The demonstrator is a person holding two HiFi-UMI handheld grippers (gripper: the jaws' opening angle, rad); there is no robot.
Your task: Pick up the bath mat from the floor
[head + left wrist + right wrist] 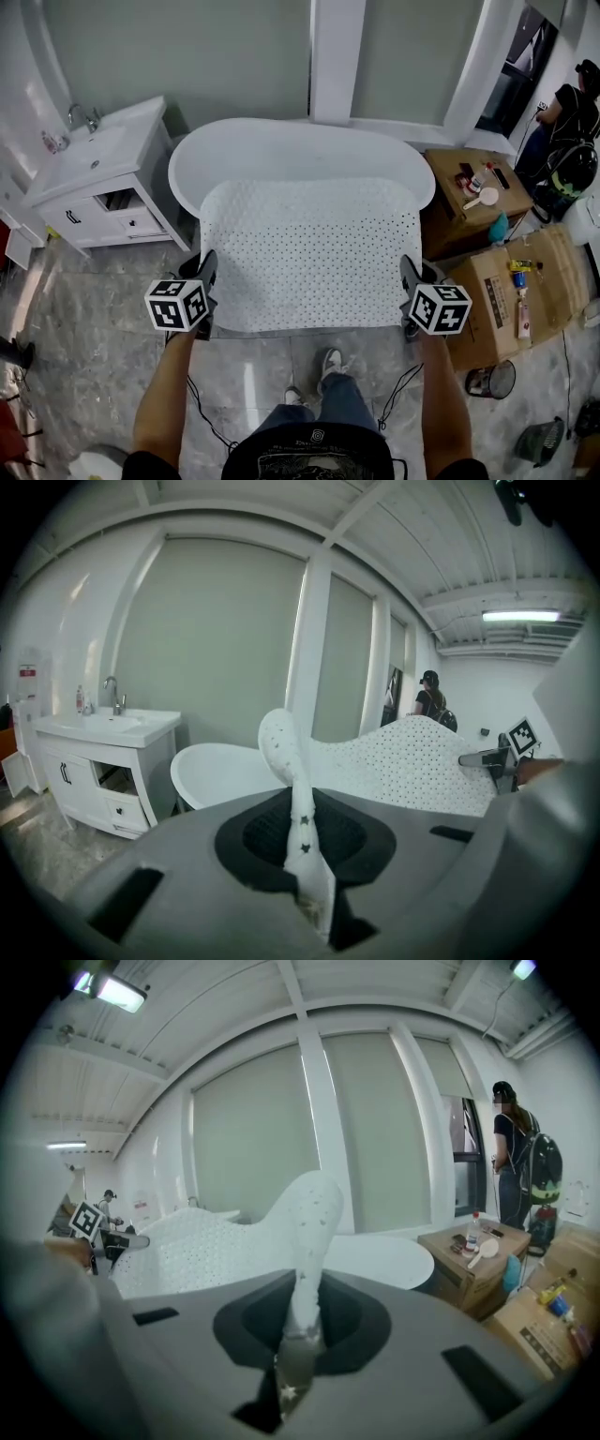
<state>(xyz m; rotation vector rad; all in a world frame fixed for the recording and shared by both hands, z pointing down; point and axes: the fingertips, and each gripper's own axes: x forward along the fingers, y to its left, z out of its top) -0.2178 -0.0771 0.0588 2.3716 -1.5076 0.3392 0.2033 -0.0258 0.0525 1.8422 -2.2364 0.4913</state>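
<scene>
Head view, mat: a white bath mat (309,248), dotted with rows of small holes and rounded at its far corners, is held up clear of the floor before the oval bathtub (281,141).
Head view, axis: the near edge is stretched left to right between the left gripper (204,272) and the right gripper (410,274).
Head view, box: small bottles and a white scoop are seen on the brown box (448,234).
Left gripper view: the jaws are clamped on a limp, star-punched mat corner.
Right gripper view: the jaws are clenched on the other corner, and the sheet is spread away leftward.
</scene>
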